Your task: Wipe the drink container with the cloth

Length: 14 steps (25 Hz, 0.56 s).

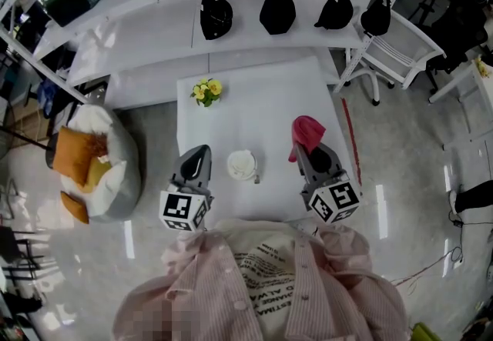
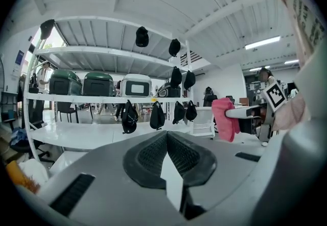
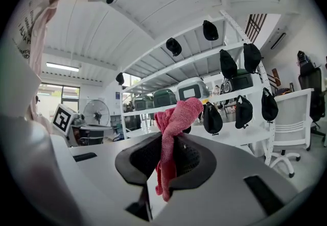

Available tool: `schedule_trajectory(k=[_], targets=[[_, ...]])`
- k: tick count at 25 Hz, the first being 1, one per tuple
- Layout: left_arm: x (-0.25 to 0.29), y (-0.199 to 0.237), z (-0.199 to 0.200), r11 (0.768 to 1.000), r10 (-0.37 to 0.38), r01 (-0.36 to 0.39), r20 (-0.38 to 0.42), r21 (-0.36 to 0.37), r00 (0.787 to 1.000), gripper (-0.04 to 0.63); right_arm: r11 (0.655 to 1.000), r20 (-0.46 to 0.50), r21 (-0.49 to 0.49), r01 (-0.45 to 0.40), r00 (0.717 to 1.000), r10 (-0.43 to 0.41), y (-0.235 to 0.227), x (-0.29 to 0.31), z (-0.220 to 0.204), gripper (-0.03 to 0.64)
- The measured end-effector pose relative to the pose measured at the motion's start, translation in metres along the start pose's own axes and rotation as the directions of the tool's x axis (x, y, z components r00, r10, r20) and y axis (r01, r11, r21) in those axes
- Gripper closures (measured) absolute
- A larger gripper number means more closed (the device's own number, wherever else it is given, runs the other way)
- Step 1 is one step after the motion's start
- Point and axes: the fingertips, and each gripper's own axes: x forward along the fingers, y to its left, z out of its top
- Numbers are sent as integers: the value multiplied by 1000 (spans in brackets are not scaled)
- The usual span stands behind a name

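- Person's shirt (image 1: 262, 285), pink striped, at six o'clock of the head view, nearest the lens; both handheld grippers reach out from it over the white table (image 1: 254, 101)
- Left gripper (image 1: 200, 150): jaws pressed together with nothing between them; tip over the table's near edge, at nine o'clock of the drink container, close beside it but apart
- Drink container (image 1: 242, 165): white, round, seen from above; stands on the table near its six o'clock edge, between the two grippers, touched by neither
- Right gripper (image 1: 304, 152): jaws clamped on the cloth; at three o'clock of the container, apart from it
- Cloth (image 1: 306, 132): pink-red, bunched above the jaws with a tail hanging below them; clear of the container
- Yellow flowers (image 1: 206, 91): small bunch on the table, at eleven o'clock of the container, well apart
- Black bags (image 1: 278, 8): four in a row along the white shelf at twelve o'clock, beyond the table
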Motion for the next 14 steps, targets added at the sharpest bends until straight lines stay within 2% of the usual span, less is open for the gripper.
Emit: schedule_trajectory(k=[14], targets=[[0, 1, -4, 1000, 10, -10, -13, 5, 1000, 592, 1000, -9, 2, 6, 1000, -6, -3, -1, -3, 578]])
